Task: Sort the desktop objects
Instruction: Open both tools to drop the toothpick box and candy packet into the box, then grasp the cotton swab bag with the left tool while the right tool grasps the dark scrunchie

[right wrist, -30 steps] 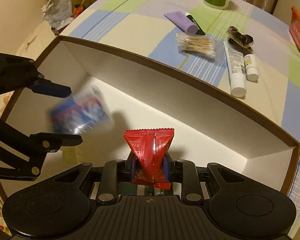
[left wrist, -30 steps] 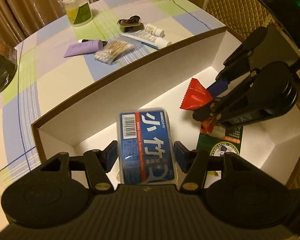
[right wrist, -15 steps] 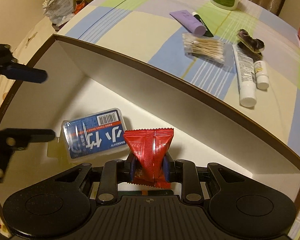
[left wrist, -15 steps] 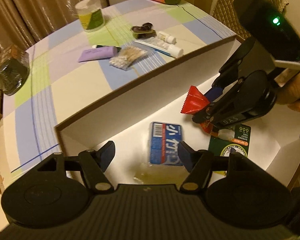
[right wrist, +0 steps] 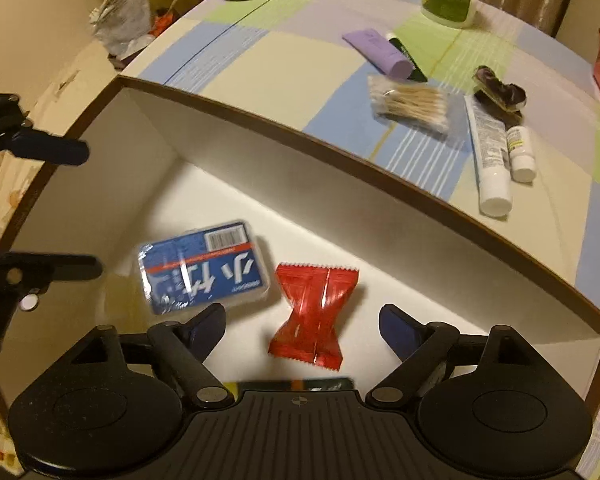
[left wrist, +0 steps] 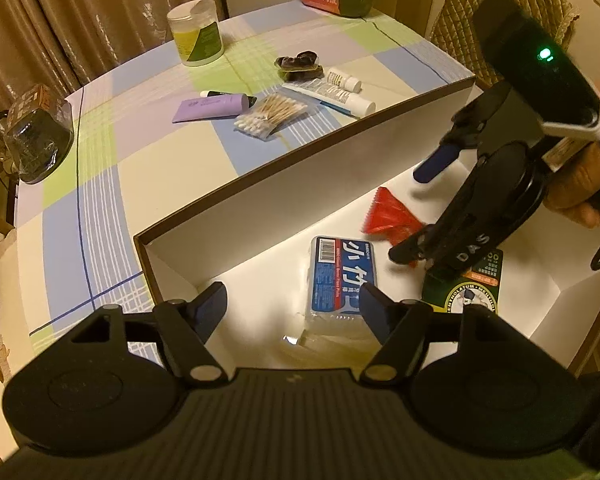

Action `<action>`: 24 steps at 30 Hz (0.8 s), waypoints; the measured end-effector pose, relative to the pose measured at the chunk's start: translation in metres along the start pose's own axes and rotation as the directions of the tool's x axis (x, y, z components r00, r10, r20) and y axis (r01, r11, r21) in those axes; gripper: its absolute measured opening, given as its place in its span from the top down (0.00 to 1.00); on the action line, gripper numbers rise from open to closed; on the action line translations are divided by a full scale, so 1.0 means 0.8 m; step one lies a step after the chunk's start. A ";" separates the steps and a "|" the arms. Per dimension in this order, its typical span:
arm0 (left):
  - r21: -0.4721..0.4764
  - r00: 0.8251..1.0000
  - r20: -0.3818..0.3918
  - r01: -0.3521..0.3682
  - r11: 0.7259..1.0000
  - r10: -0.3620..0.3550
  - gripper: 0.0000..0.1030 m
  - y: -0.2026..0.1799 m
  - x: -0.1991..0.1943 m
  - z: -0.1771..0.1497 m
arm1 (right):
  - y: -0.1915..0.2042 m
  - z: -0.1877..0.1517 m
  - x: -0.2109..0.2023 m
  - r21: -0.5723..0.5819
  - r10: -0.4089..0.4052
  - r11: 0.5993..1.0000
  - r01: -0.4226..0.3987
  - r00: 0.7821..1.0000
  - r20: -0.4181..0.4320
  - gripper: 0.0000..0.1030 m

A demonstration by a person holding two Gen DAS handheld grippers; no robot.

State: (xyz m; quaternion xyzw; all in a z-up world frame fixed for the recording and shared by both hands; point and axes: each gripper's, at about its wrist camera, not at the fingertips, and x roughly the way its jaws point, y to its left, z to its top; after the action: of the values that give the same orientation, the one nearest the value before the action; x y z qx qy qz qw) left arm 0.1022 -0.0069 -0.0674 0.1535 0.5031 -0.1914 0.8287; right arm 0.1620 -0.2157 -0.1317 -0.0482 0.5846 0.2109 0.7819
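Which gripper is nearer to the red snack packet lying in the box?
Right. The right gripper hangs open directly over the red snack packet; the left gripper, also open, sits farther away beyond the blue floss case.

We observe a flat blue plastic floss-pick case [right wrist: 204, 266] lying label-up on the white cardboard box [right wrist: 228, 156] floor, just beside a crimped red foil snack packet [right wrist: 314, 314], also lying flat.

the letters "das" are printed in white on the right gripper [left wrist: 420, 216]. "mentholatum" is partly read on the green packet [left wrist: 474, 284]. a barcode and large white characters are carried by the blue case [left wrist: 342, 276].
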 end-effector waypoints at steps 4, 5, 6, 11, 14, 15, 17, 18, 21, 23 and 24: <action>0.014 1.000 0.014 0.003 1.000 -0.003 0.33 0.001 -0.006 0.004 | 0.002 -0.004 -0.011 -0.005 -0.004 1.000 0.004 1.000 0.011 0.16; 0.017 1.000 0.017 0.003 1.000 -0.004 0.33 0.001 -0.007 0.005 | 0.002 -0.005 -0.016 -0.001 -0.004 1.000 0.004 1.000 0.015 0.16; 0.020 1.000 0.020 0.004 1.000 -0.004 0.33 0.001 -0.008 0.007 | 0.002 -0.006 -0.021 0.002 -0.004 1.000 0.004 1.000 0.020 0.16; 0.037 0.999 0.037 0.007 0.999 -0.008 0.33 0.002 -0.015 0.012 | 0.006 -0.010 -0.056 -0.004 0.006 1.000 -0.006 0.998 0.069 0.16; 0.048 0.999 0.047 0.008 0.999 -0.011 0.33 0.002 -0.019 0.015 | 0.008 -0.011 -0.086 -0.013 0.005 1.000 -0.003 0.993 0.122 0.16; 0.052 0.999 0.052 0.009 0.999 -0.012 0.33 0.003 -0.021 0.017 | 0.009 -0.011 -0.096 -0.015 0.003 1.000 -0.001 0.990 0.142 0.16; 0.065 0.997 0.076 0.018 0.998 -0.023 0.33 0.004 -0.026 0.025 | 0.006 -0.011 -0.120 -0.008 -0.004 1.000 0.006 0.979 0.205 0.16; 0.073 0.996 0.089 0.023 0.997 -0.030 0.33 0.005 -0.029 0.029 | 0.003 -0.009 -0.131 -0.002 -0.012 1.000 0.013 0.972 0.236 0.16; 0.117 0.992 0.121 0.027 0.993 -0.042 0.33 0.008 -0.038 0.045 | -0.007 -0.001 -0.163 0.018 -0.058 0.998 0.056 0.946 0.320 0.16; 0.152 0.990 0.137 0.010 0.988 -0.031 0.33 0.010 -0.042 0.060 | -0.016 0.005 -0.178 0.033 -0.088 0.996 0.082 0.932 0.352 0.16; 0.166 0.989 0.144 0.002 0.986 -0.026 0.33 0.012 -0.043 0.067 | -0.021 0.008 -0.182 0.038 -0.099 0.995 0.091 0.928 0.359 0.16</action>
State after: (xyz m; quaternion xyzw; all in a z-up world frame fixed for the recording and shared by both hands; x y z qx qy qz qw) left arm 0.1337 -0.0172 -0.0122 0.2035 0.4246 -0.2491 0.8463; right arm 0.1412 -0.2688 0.0035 -0.0288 0.4306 0.1719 0.8855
